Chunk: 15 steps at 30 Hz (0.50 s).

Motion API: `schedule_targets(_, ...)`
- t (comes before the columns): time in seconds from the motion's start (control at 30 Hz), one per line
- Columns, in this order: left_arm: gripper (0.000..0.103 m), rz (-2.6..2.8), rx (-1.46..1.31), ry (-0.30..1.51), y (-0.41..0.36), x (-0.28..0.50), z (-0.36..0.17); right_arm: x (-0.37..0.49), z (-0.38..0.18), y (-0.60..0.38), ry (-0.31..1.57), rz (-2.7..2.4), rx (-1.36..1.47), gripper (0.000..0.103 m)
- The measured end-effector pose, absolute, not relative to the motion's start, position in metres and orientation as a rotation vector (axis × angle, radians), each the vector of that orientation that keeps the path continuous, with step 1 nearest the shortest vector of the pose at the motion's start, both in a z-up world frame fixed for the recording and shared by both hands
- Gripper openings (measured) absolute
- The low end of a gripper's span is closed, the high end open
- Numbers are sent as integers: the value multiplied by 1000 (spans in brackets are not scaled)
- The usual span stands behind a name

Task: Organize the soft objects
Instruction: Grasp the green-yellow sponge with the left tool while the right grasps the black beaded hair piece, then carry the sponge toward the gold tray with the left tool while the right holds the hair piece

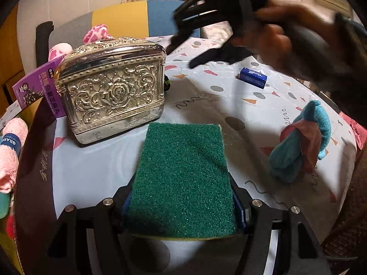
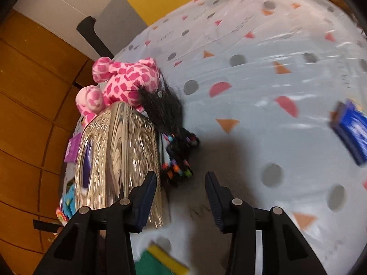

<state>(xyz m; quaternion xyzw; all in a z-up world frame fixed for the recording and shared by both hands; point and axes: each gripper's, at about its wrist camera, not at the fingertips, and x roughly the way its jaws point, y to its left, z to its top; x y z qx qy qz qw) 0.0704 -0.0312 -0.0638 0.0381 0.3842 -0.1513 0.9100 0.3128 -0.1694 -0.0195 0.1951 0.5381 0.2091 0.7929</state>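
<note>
Gripping a green sponge (image 1: 181, 178) near the table (image 1: 96, 165) edge, the left gripper (image 1: 181, 208) pinches its sides. Right gripper (image 2: 181, 197) hovers empty, jaws apart, beside the silver box (image 2: 123, 155); pink plush (image 2: 123, 84) lies beyond.

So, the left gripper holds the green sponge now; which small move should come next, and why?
Probably carry the green sponge left toward the dark tray, where the pink rolled towel already lies. The left gripper grips the sponge above the tablecloth, beside the silver box. The right gripper is empty.
</note>
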Motion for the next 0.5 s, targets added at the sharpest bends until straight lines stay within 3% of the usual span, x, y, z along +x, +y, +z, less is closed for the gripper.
schedule_targets(0.3,68,-320,72,785,-27,69,-66,368,-59,-139,1248,463,478,44)
schedule_targets(0.37,69,-319,74,785,-29,71,-67,373,-69,-144,1273,427,492,40)
schedule_targets(0.43,69,-320,75,785,-30,73,-67,368,-68,-149,1260,446,474,29)
schedule_targets(0.5,69,-319,77,784,-30,73,-68,360,-60,-151,1252,401,373,28)
